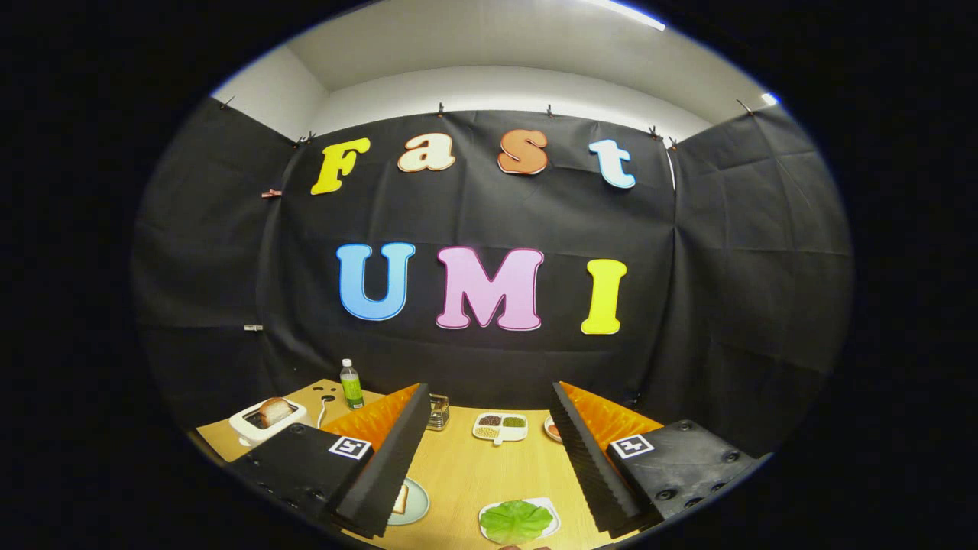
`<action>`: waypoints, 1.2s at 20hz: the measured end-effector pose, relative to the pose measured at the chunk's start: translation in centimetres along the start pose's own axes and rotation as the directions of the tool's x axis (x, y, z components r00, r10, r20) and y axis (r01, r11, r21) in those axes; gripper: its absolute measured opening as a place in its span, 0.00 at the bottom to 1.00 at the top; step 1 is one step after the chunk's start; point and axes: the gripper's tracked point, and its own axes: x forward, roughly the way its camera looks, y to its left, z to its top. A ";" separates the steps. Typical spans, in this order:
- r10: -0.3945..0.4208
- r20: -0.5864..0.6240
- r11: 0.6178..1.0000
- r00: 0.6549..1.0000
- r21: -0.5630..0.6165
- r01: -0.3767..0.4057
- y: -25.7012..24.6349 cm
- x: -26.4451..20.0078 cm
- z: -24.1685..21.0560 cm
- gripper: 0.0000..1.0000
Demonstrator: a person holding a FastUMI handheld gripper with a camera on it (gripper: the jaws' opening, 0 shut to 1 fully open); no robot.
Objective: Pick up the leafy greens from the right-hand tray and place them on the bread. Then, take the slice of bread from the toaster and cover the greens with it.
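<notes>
Taking the leafy greens [516,520] as my landmark and going left to right; far left of them and further back sits the toaster [263,422] with a slice of bread [275,411] standing up out of its slot; a green bottle [351,385] stands behind and a bit right of that; a small metal rack [438,412] is further right along the back of the wooden table [474,466].

My gripper [497,466] hangs above the table with fingers spread wide, nothing between them, touching nothing; my left finger [386,473] partly covers the plate [412,500] just left of the greens, and only a sliver of the bread on the plate [400,498] peeks out.

The greens lie flat on their white tray [552,513], low between my fingers, closer to the right one; straight back from them is a divided dish of beans [500,426]; right of that a small bowl [553,429] is half hidden by my right finger [592,466].

Risks as I judge them; the leaf is thin and flat, so a pinch could miss it or grab the tray lip and drag the tray; it could flop or slip loose on the carry over to the plate; the target bread is mostly hidden by my own finger, so a drop may land off-centre; later, coming in skewed on the toaster slice could nudge the toaster or the bottle near it.
</notes>
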 end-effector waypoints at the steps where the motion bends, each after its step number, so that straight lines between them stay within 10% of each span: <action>1: -0.012 0.000 1.000 1.000 -0.002 0.012 -0.6 0.0 -0.1 0.97; 15: -0.065 -0.230 0.991 0.971 0.096 0.089 -3.8 2.0 -9.2 0.99; 24: -0.010 -0.460 0.992 0.888 0.106 0.066 -4.9 3.0 -19.9 0.98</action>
